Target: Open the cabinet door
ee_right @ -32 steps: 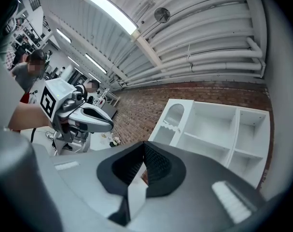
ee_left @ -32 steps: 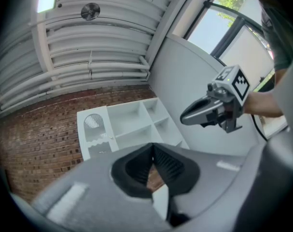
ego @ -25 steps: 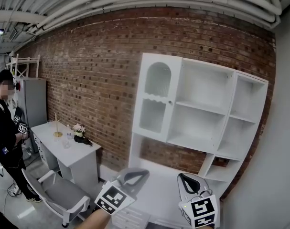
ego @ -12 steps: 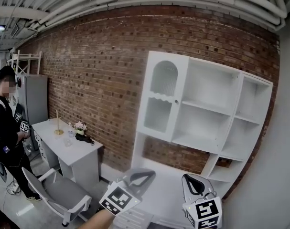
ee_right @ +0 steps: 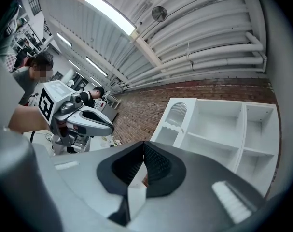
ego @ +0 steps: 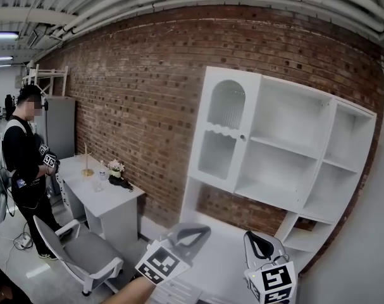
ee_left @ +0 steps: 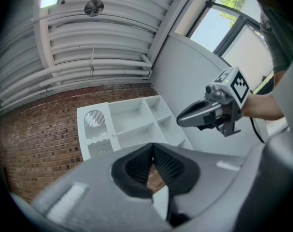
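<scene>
Head view, held against the two earlier ones: white open-shelf cabinet (ego: pixel 293 122) on the red brick wall (ego: pixel 135 106) now larger and moved toward the right of the picture, standing person in black (ego: pixel 27 163) at far left more fully in sight. Reads as a walk toward the cabinet, both hands carried along low in front.

For the task, means only approach so far. Tall white door with arched ribbed-glass pane (ego: pixel 224 132), at the left end of the cabinet, lying flat and closed in its frame. Small round knob (ego: pixel 242 137) on its right edge, untouched. Well apart from both tongs.

Left gripper (ego: pixel 203 229): grey, at the bottom centre, pointing up toward the cabinet. In the left gripper view, black ribbed pads (ee_left: pixel 170 166) pressed together at the tips, nothing between them, nothing touched. Closed and empty.

Right gripper (ego: pixel 250 236): at the bottom right, near the left one, aimed at the cabinet too. In the right gripper view, pads meeting at the tips in the same way, no object held, only the far cabinet visible beyond. Closed and empty as well.

Probably needed next: to come nearer, to open one pair of jaws in front of the knob, then to close on it and pull, swinging the door out on what is likely its left, hinged side.
</scene>
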